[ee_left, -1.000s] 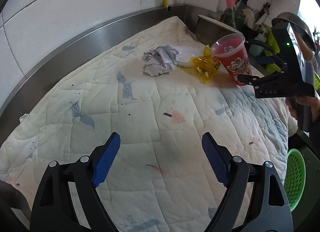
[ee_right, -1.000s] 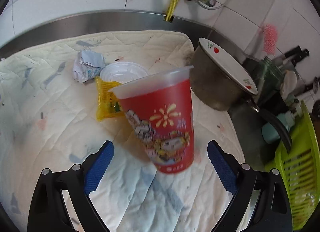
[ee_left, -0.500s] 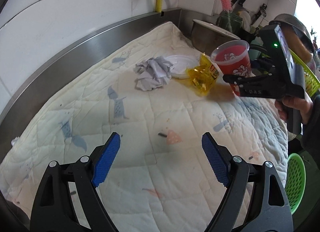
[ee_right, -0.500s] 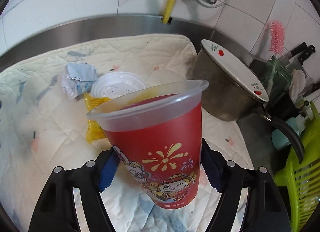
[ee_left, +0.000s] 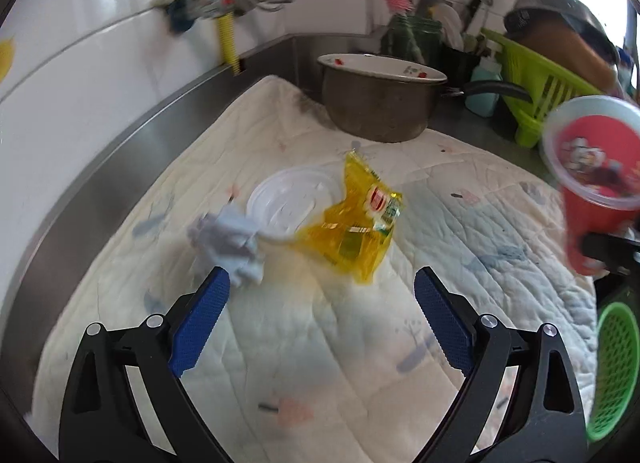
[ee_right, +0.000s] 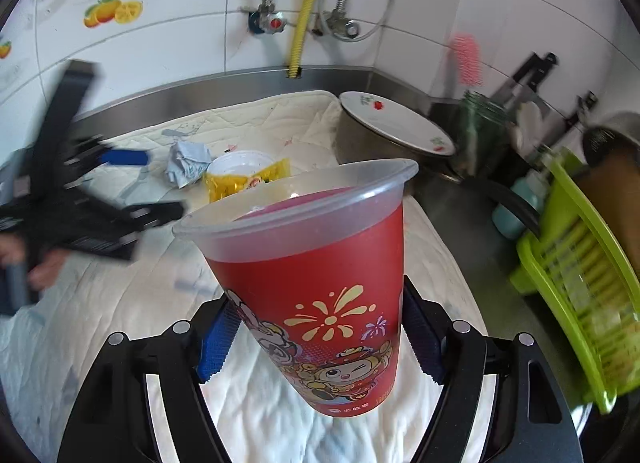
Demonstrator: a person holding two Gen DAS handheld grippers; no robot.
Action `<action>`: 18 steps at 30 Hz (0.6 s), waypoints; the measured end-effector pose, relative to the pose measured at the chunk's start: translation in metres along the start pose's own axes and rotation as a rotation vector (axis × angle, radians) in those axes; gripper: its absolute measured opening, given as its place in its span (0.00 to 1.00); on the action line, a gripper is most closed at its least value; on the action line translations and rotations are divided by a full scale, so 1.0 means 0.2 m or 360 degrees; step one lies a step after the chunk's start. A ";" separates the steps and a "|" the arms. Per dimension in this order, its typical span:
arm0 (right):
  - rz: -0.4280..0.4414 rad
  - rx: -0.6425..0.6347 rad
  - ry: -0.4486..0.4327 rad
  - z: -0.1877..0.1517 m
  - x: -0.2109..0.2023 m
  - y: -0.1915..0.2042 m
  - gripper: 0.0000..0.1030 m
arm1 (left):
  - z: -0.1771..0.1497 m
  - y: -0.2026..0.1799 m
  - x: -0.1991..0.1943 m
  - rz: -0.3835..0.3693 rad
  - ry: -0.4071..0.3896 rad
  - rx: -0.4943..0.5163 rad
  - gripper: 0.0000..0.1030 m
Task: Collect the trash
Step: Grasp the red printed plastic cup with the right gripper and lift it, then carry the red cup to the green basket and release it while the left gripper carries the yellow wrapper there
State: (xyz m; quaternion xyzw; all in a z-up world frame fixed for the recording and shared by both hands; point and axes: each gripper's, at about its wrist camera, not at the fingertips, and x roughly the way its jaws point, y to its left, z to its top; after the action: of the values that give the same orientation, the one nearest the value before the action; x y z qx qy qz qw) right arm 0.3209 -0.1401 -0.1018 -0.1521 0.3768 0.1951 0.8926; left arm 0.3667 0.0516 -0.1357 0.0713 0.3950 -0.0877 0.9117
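Our right gripper (ee_right: 316,339) has its fingers clamped on the red cup (ee_right: 312,263), held clear above the quilt (ee_right: 280,415) on the tabletop. Our left gripper (ee_left: 320,303) has just been opening; its fingers stand wide with nothing between them (the view is blurred), just short of the paper wad (ee_left: 230,239), wrapper (ee_left: 352,235) and lid (ee_left: 288,199).

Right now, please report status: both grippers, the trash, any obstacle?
Right gripper shut on red cup, lifted. Left gripper open, jaws just opening, empty. Crumpled paper, yellow wrapper, white lid on quilt. Nothing blocks.
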 end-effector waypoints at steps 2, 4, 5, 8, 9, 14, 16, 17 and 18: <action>-0.0008 0.0044 0.0010 -0.06 -0.08 -0.02 0.70 | 0.04 -0.05 0.06 0.0017 0.0000 0.0078 0.90; -0.0029 0.0075 0.0026 -0.13 -0.15 -0.02 0.70 | 0.08 -0.09 0.12 0.0026 0.0008 0.0149 0.90; -0.0032 0.0093 0.0033 -0.16 -0.19 -0.03 0.70 | 0.10 -0.12 0.16 0.0033 0.0013 0.0193 0.90; -0.0064 0.0154 0.0061 -0.27 -0.29 -0.04 0.70 | 0.15 -0.16 0.24 0.0045 0.0026 0.0258 0.90; -0.0071 0.0173 0.0071 -0.30 -0.31 -0.04 0.70 | 0.16 -0.17 0.26 0.0036 0.0033 0.0273 0.90; -0.0150 0.0273 0.0168 -0.50 -0.42 -0.08 0.70 | 0.20 -0.19 0.37 0.0022 0.0063 0.0306 0.81; -0.0167 0.0323 0.0207 -0.59 -0.45 -0.10 0.70 | 0.20 -0.20 0.41 -0.0017 0.0089 0.0324 0.69; -0.0179 0.0349 0.0227 -0.63 -0.46 -0.11 0.70 | 0.20 -0.21 0.42 -0.0024 0.0102 0.0336 0.60; -0.0187 0.0366 0.0240 -0.65 -0.47 -0.11 0.70 | 0.20 -0.22 0.43 -0.0033 0.0115 0.0353 0.57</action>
State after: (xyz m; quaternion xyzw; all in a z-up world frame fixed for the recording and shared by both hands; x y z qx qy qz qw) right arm 0.1913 -0.2367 -0.1169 -0.0849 0.4532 0.0861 0.8832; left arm 0.4444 -0.0077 -0.1740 0.1707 0.4162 -0.1375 0.8824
